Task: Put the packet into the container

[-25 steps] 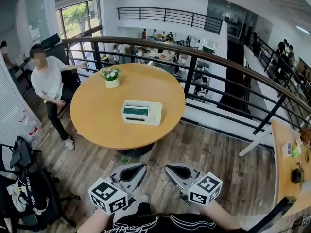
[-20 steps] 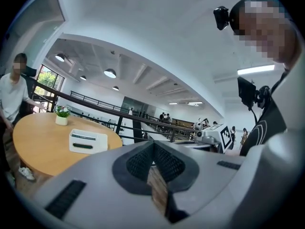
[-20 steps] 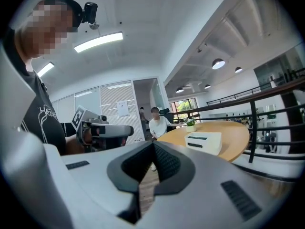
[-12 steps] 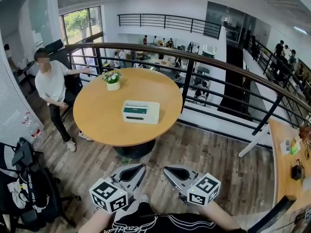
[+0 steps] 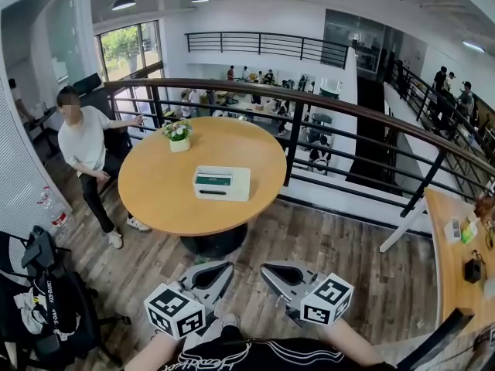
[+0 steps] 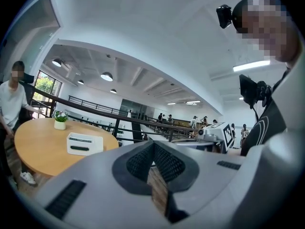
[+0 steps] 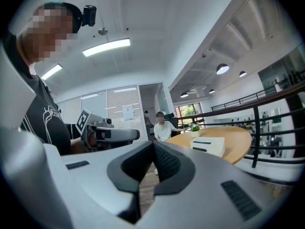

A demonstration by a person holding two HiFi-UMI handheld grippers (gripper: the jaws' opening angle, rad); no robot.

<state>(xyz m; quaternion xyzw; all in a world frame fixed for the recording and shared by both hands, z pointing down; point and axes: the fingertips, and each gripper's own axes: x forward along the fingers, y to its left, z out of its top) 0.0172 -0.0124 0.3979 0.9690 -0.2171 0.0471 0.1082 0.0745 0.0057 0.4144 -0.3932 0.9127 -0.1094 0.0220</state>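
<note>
A white container (image 5: 221,182) stands near the middle of the round wooden table (image 5: 162,188), with a green flat item (image 5: 214,180) in its far half and a dark slot in its near half. I cannot tell whether the green item is the packet. The container (image 6: 85,143) also shows in the left gripper view, and the container (image 7: 208,145) in the right gripper view. My left gripper (image 5: 225,267) and right gripper (image 5: 267,268) hover side by side over the wooden floor, well short of the table. Both are shut and hold nothing.
A small flower pot (image 5: 179,137) sits at the table's far edge. A person in a white shirt (image 5: 81,149) stands at the table's left. A black railing (image 5: 340,114) runs behind the table. A black bag on a chair (image 5: 39,300) is at near left, another table (image 5: 456,238) at right.
The view has tilted up a little and the table sits slightly lower in it. The standing person has shifted position. Both grippers stay shut and keep their place in the view.
</note>
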